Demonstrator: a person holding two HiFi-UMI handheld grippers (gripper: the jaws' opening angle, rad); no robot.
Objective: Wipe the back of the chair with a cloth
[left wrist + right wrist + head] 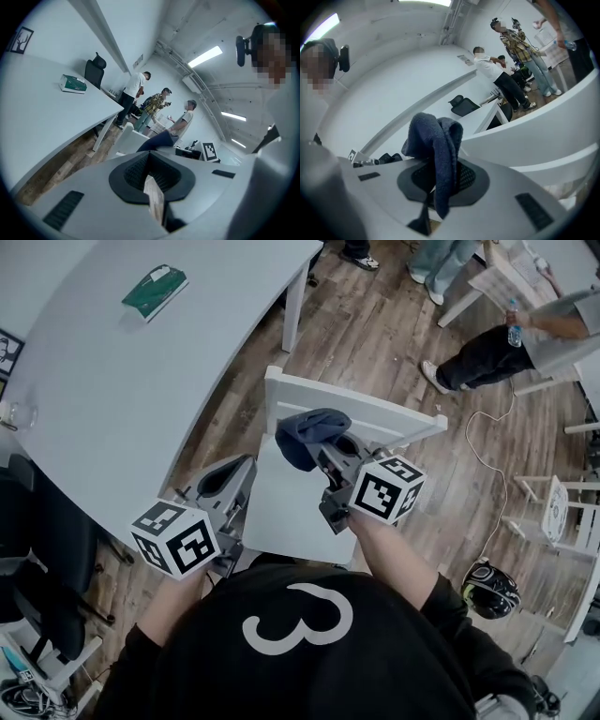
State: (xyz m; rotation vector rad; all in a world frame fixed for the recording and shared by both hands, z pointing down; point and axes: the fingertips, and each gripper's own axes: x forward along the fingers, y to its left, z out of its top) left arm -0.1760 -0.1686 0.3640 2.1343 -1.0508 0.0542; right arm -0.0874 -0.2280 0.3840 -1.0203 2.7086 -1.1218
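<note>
- R gripper (pixel 330 452): jaws clamped on cloth (pixel 310 435). The dark blue cloth bunches up above the pads and one fold hangs down between them.
- L gripper (pixel 228 482): jaws together, nothing between. It sits at 7 o'clock of the cloth, over the seat's left edge.
- Cloth is by the left end of the chair (pixel 398 422) back, at 12 o'clock in head view. Contact w/ back unclear.
- Table (pixel 131 390) at 9–10 o'clock, w/ green box (pixel 155 291) on it.
</note>
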